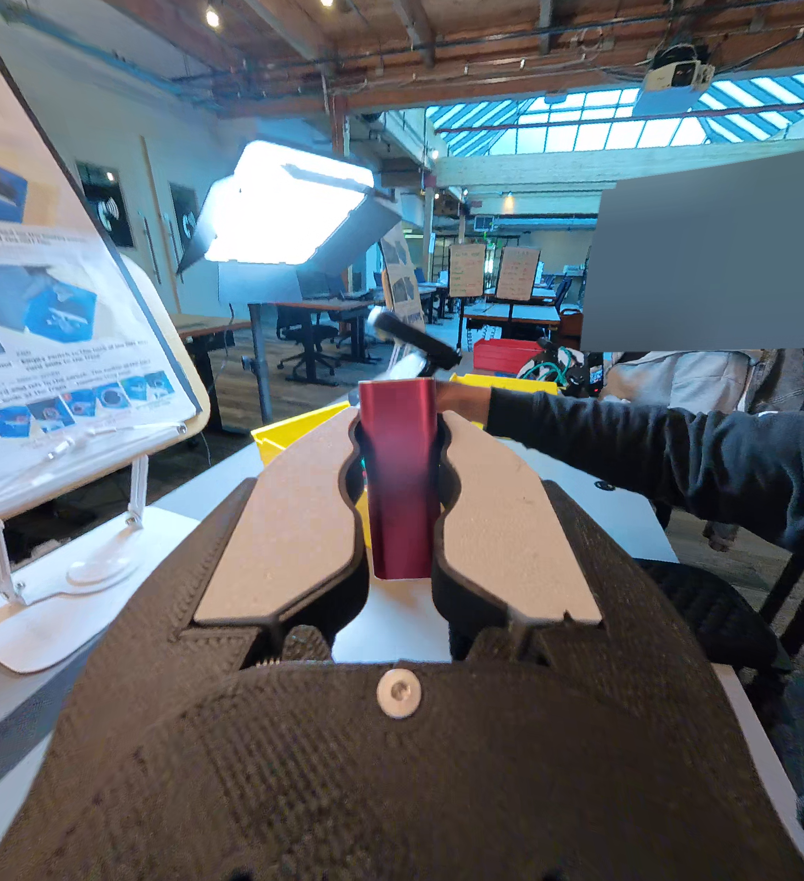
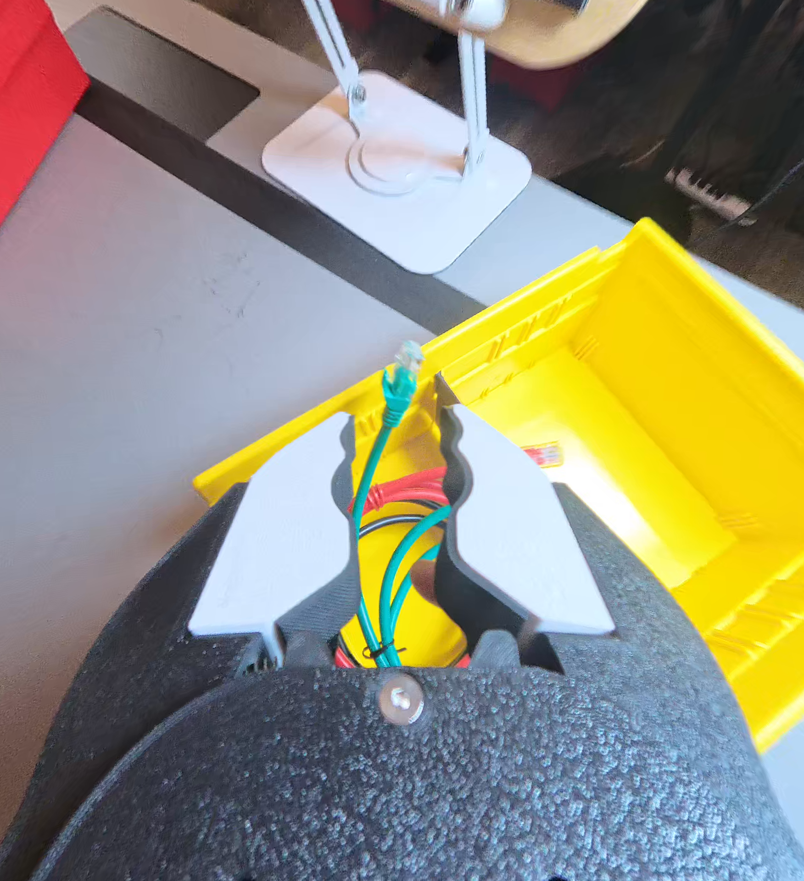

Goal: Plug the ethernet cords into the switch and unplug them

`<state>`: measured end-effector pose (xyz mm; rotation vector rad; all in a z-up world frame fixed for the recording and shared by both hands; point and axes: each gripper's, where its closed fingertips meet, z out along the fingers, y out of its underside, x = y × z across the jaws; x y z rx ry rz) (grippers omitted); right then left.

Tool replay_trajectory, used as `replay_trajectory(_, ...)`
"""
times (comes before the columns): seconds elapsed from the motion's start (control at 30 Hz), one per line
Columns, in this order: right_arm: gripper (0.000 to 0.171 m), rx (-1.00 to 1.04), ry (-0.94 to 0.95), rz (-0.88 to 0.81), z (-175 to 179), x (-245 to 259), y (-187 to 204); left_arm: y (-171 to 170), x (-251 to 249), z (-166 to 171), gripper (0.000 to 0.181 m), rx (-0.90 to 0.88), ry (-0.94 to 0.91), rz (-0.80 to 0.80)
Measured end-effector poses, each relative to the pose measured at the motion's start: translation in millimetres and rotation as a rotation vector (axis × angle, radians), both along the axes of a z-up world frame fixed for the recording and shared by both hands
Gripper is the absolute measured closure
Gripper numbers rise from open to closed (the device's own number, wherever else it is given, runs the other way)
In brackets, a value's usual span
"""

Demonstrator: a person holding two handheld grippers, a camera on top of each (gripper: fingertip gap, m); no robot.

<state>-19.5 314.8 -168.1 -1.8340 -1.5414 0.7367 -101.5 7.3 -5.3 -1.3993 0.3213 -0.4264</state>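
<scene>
The red switch stands upright, clamped between the fingers of the left gripper above the white table. The right gripper hangs part open over the yellow bin; a green cord rises between its fingers, grip uncertain. A red cord lies coiled in the bin.

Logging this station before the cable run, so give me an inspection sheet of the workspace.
Surface: grey table, dark strip across it.
Job's things: red switch in left tongs; green ethernet cord, red cord in yellow bin.
Clutter: instruction stand.
Grippers: left shut on switch; right tongs open above the cords.
Cables: bundled with ties, unplugged.
Surroundings: office desks, studio light, a person's sleeve.
</scene>
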Motion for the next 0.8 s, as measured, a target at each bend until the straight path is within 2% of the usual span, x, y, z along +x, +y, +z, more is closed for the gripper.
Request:
replay_trajectory(0.13, 0.115, 0.176, 0.118, -0.004, 51.9, 7.9, -11.1, 21.5, 8.4, -26.6, 0.154, -0.090, -0.038, -0.049)
replay_trajectory(0.2, 0.115, 0.208, 0.208, 0.096, 73.1, 6.9, -50.7, 33.1, 14.7, -39.6, 0.154, -0.135, -0.086, -0.077)
replay_trajectory(0.27, 0.113, 0.252, 0.266, 0.232, 79.3, 6.6, -106.1, 46.2, 19.4, -54.1, 0.154, -0.202, -0.158, -0.078)
replay_trajectory(0.37, 0.110, 0.420, 0.280, 0.354, 62.1, 6.9, -178.1, 65.4, 24.4, -77.3, 0.155, -0.305, -0.295, -0.049)
replay_trajectory(0.43, 0.102, 0.564, 0.251, 0.363, 43.6, 1.9, -205.4, 75.2, 33.7, -95.5, 0.155, -0.389, -0.381, -0.068)
replay_trajectory(0.53, 0.081, 0.774, 0.171, 0.355, 26.2, -8.6, -214.7, 84.0, 54.0, -125.0, 0.154, -0.518, -0.418, -0.108)
replay_trajectory(0.63, 0.075, 0.709, 0.056, 0.415, 0.2, -15.6, -223.9, 88.9, 69.2, -145.2, 0.154, -0.580, -0.398, -0.105)
replay_trajectory(0.73, 0.092, 0.758, -0.021, 0.448, -17.3, -20.3, -221.5, 91.2, 80.4, -152.2, 0.154, -0.604, -0.381, -0.114)
replay_trajectory(0.8, 0.093, 0.760, -0.033, 0.483, -19.6, -20.9, -219.8, 92.0, 78.7, -154.7, 0.154, -0.601, -0.364, -0.099)
